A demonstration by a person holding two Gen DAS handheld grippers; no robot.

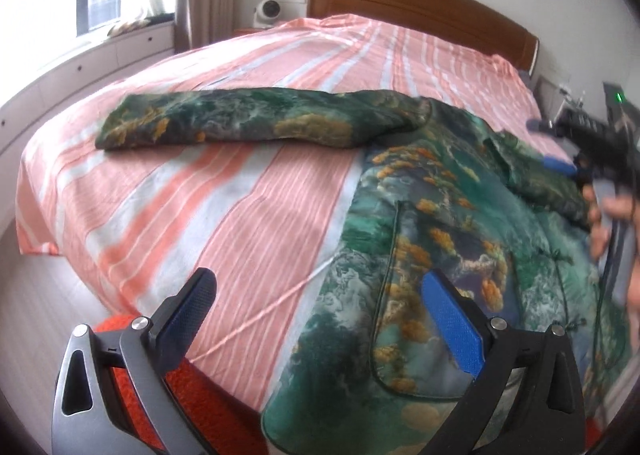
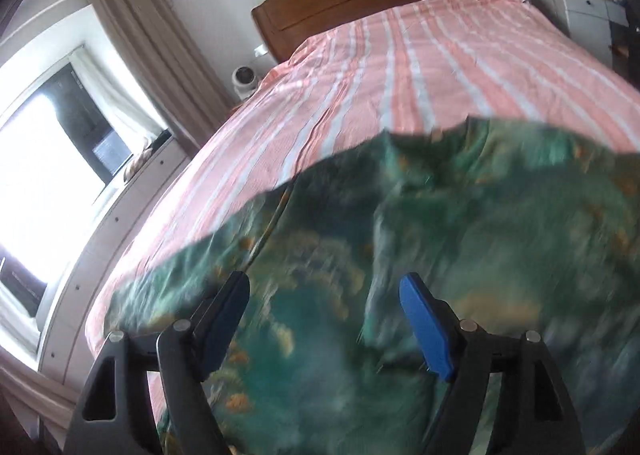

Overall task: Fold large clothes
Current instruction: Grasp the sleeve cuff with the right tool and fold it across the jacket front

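A large green garment (image 1: 440, 215) printed with orange-yellow patches lies spread on the bed's near right part. One sleeve (image 1: 240, 123) stretches out flat to the left. My left gripper (image 1: 320, 299) hovers open above the garment's left edge, with nothing between its fingers. In the right wrist view the garment (image 2: 400, 255) fills the lower half, blurred. My right gripper (image 2: 324, 295) stands open just over the cloth, and no fold is pinched between its pads. A hand (image 1: 608, 215) holding that gripper shows at the right edge of the left wrist view.
The bed has a pink-and-white striped sheet (image 1: 240, 215) and a wooden headboard (image 1: 420, 3). A red-orange cloth (image 1: 192, 387) hangs at the bed's near edge. A window sill with drawers (image 1: 100, 59) runs along the left. A white cabinet (image 2: 580, 11) stands beside the headboard.
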